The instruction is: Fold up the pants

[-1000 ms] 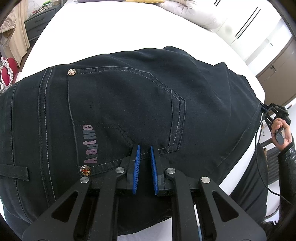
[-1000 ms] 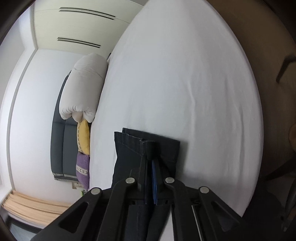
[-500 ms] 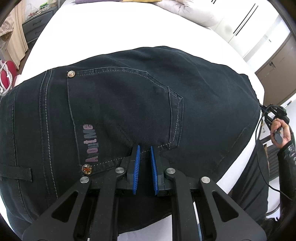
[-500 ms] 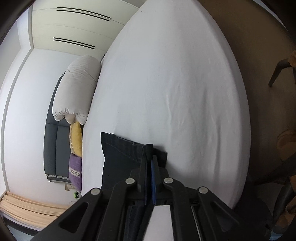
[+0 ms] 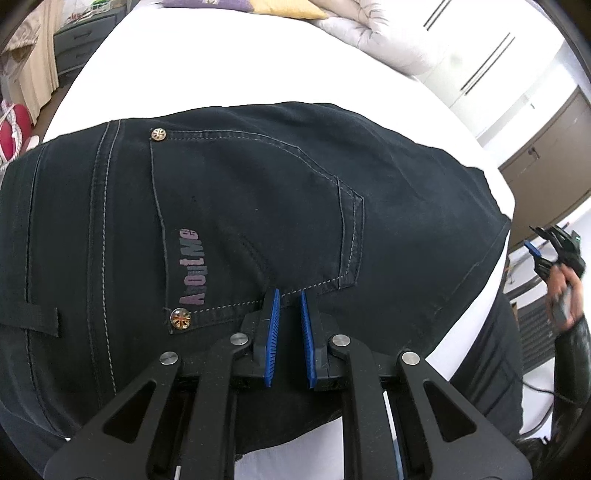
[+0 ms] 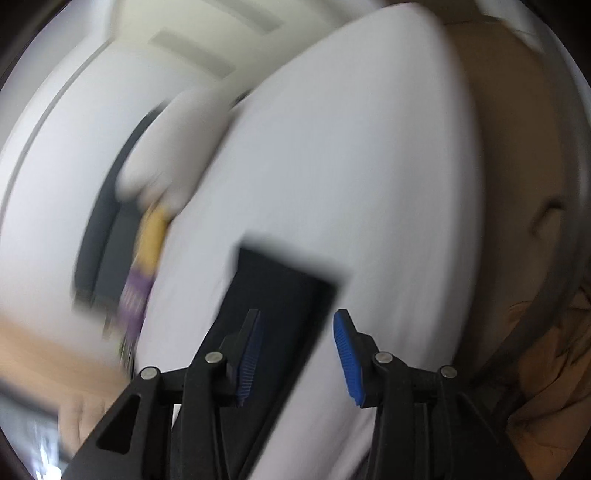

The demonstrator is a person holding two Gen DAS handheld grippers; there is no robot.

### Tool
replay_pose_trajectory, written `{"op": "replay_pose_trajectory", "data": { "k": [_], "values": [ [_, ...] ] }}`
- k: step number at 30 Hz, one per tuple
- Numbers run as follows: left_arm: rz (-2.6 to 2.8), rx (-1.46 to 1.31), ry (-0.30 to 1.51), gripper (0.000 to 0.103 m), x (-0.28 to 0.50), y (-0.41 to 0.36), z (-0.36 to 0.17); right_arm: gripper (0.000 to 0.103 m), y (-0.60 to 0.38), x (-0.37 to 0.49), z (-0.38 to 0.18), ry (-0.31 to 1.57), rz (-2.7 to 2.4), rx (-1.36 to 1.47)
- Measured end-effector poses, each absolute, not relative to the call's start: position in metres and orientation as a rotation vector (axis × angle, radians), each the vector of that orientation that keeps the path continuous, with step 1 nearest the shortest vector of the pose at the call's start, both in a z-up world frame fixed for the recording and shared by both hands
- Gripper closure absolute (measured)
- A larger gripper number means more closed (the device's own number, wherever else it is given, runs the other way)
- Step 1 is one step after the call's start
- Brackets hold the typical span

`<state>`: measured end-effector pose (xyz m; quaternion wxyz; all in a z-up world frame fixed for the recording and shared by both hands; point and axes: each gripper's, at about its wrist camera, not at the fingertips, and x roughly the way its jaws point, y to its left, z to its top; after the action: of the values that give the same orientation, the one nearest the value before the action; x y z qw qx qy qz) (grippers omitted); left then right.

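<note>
The left gripper [image 5: 288,295] stands narrow, nothing visibly pinched, tips at the black jeans' [image 5: 240,206] back pocket; the right gripper [image 6: 297,321], jaws just opened, stands wide above the jeans' hem, gripping nothing.

Ahead of my left claw [image 5: 287,297] the black pants [image 5: 258,206] cover the near bed; beyond them bare white sheet [image 5: 229,74] runs clear to the rolled duvet [image 5: 373,40] and yellow pillow [image 5: 284,9]. My right claw [image 6: 297,317], jaws just opened with nothing between them, hangs over the pant-leg end [image 6: 288,284]; past it the sheet is open. That view is blurred.
</note>
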<state>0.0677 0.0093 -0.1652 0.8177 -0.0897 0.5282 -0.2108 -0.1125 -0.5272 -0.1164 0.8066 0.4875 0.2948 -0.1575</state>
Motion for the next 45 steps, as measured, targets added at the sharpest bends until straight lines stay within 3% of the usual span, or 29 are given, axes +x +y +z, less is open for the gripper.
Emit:
{"op": "replay_pose_trajectory", "data": {
  "k": [5,13,31,40,45],
  "values": [
    [-0.446,-0.206,1.119,0.091,0.065,0.012,-0.165,0.059,-0.412,-0.087,-0.122,0.833,0.094,1.066],
    [-0.456,-0.221,1.116,0.091,0.058,0.028,-0.164,0.059,-0.310,-0.056,-0.167,1.019,0.304,1.157],
    [-0.449,-0.220,1.113,0.091,0.054,0.029,-0.160,0.058,-0.282,-0.035,-0.197,1.117,0.339,1.270],
    [-0.449,-0.220,1.115,0.091,0.057,0.027,-0.162,0.058,-0.287,-0.039,-0.162,1.108,0.413,1.275],
    [-0.454,-0.224,1.115,0.091,0.056,0.028,-0.162,0.058,-0.273,-0.034,-0.181,1.190,0.393,1.276]
  ]
}}
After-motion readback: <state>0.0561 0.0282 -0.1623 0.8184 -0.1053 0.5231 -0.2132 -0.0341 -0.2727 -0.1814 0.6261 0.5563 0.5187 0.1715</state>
